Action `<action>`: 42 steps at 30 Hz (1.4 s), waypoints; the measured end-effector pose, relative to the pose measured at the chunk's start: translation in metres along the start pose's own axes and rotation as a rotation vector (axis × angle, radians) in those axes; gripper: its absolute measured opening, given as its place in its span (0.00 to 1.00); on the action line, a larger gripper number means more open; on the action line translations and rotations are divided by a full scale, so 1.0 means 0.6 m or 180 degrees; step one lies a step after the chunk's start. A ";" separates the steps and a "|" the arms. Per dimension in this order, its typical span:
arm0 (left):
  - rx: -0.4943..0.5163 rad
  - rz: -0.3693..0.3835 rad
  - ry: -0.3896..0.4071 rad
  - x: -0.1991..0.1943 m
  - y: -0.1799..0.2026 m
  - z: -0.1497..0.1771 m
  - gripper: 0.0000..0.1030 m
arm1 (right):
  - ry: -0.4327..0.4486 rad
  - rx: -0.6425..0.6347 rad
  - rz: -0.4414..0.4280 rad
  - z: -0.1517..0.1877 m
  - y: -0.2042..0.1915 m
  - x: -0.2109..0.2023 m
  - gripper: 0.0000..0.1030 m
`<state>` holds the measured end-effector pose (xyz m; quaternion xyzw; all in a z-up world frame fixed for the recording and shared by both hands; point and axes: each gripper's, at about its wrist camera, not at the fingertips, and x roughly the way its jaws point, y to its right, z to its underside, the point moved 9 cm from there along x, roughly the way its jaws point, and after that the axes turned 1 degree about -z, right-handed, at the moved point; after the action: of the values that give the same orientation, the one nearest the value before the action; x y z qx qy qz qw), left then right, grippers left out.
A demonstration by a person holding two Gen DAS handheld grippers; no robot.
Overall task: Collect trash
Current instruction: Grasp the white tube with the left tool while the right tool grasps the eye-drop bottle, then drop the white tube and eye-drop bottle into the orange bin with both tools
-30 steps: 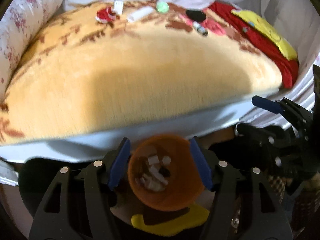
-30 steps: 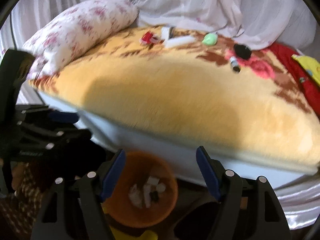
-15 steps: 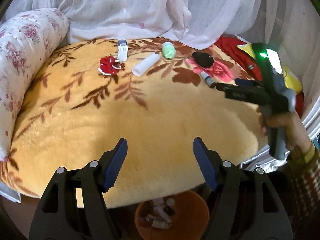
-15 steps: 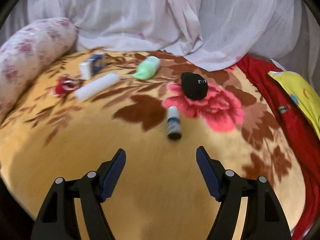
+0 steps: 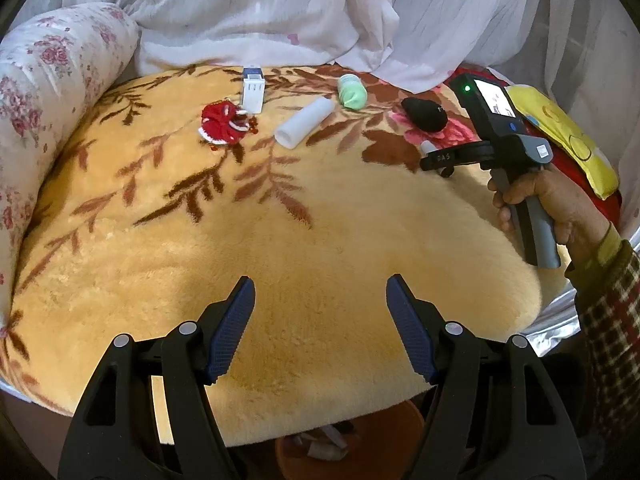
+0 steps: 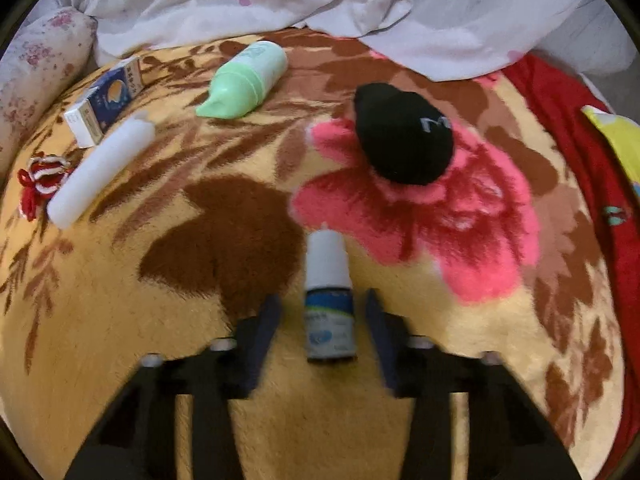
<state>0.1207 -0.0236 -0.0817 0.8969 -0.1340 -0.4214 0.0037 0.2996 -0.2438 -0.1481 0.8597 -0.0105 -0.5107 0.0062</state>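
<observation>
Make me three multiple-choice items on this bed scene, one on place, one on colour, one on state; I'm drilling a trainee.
1. Where is the small dropper bottle relative to the right gripper?
A. between its jaws
B. beside the pillow
C. on top of the black sock

2. What colour is the squeeze bottle near the curtain?
A. red
B. light green
C. blue

3. How is the left gripper?
A. shut on a tube
B. open, holding nothing
C. shut on the sock

Key: 1 A, the bottle lies between the two jaws, not yet gripped; 2 B, its body is pale green; 3 B, the jaws stand apart over bare blanket.

Small bottle (image 6: 329, 300) between open fingers (image 6: 260, 336)
</observation>
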 end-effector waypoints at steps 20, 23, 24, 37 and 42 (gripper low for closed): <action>0.0517 0.0151 0.0002 0.202 -0.011 -0.234 0.65 | 0.1024 -0.0150 -0.0727 0.088 -0.054 -0.213 0.22; 0.0643 0.0051 -0.0039 0.237 -0.010 -0.250 0.65 | 0.1078 -0.0151 -0.0765 0.089 -0.055 -0.224 0.22; 0.0693 -0.0016 -0.0070 0.253 -0.010 -0.255 0.65 | 0.1092 -0.0160 -0.0779 0.089 -0.056 -0.227 0.22; 0.0696 -0.0221 -0.0172 0.286 -0.005 -0.244 0.22 | 0.1171 -0.0174 -0.0797 0.093 -0.062 -0.243 0.22; 0.0468 -0.0160 -0.0207 0.214 -0.006 -0.206 0.22 | 0.1229 -0.0194 -0.0828 0.100 -0.069 -0.265 0.22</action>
<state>0.2935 -0.0646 -0.0994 0.8837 -0.1421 -0.4393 -0.0771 0.1712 -0.1983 -0.0383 0.9349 0.1172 -0.3334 -0.0319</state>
